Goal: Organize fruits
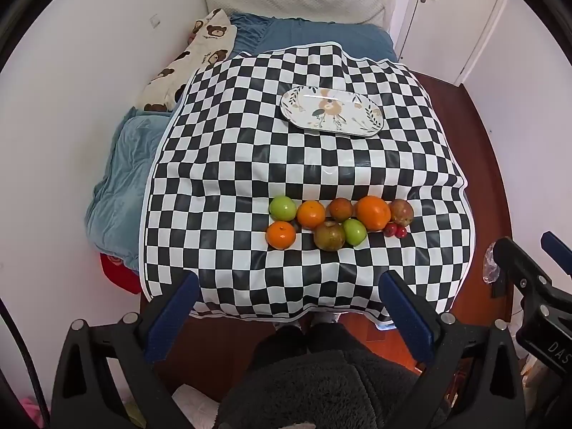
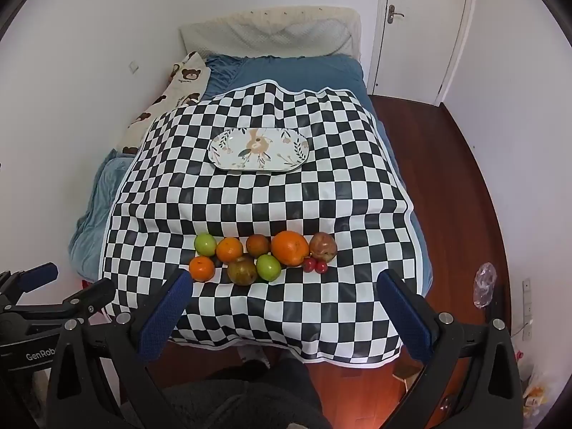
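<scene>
Both claws, left claw (image 1: pixel 286 287) and right claw (image 2: pixel 284 286), hang apart and empty; recommend gripping 1 outer fruit, the large orange (image 2: pixel 289 247), squarely, then lowering it onto the plate (image 2: pixel 218 150).

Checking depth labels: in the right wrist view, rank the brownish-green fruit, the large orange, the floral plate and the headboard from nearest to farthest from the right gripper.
1. Brownish-green fruit, front row, nearest the open right gripper.
2. Large orange, back row, slightly right.
3. Floral plate, mid-cloth, empty.
4. Headboard, against the far wall.
</scene>
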The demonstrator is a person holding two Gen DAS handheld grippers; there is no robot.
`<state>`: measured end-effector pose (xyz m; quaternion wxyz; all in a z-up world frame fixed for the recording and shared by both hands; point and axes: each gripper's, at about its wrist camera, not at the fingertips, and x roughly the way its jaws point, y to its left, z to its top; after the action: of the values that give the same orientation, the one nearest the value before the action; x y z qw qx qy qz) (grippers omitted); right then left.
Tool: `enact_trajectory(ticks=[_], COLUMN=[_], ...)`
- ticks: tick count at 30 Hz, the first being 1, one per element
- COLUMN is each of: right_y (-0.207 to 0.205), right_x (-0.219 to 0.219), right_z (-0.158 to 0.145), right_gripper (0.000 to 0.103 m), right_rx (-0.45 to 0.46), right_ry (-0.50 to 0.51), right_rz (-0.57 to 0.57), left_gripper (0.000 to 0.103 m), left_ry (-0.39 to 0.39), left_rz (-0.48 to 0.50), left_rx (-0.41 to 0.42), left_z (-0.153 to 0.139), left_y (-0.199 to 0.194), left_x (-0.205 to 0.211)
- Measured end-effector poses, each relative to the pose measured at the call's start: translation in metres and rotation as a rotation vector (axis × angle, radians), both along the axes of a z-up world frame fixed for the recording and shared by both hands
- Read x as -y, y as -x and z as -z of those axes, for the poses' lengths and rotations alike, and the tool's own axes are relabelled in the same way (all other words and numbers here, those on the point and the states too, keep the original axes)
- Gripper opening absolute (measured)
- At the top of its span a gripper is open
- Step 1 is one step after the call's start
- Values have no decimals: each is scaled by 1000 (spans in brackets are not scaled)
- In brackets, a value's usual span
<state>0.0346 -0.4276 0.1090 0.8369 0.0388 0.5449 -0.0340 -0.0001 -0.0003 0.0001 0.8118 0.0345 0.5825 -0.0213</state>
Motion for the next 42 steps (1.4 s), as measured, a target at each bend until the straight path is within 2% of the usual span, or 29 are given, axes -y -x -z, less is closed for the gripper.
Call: enact_trajectory(ticks=[17, 21, 42], right_y=[-11, 0, -2], right_x=[2, 5, 9], right_z=[0, 9, 10], right_gripper=[103, 103, 103], right_rx=[-17, -18, -34], right_ry=[-2, -3, -8], right_rz=[2, 4, 4], left_gripper=[103, 103, 103], left_ry=[15, 15, 16], left_rz=[1, -1, -1], left_rx=[-9, -7, -5], left_z=[0, 0, 0], left_y=[0, 0, 0], left_x=[0, 0, -1])
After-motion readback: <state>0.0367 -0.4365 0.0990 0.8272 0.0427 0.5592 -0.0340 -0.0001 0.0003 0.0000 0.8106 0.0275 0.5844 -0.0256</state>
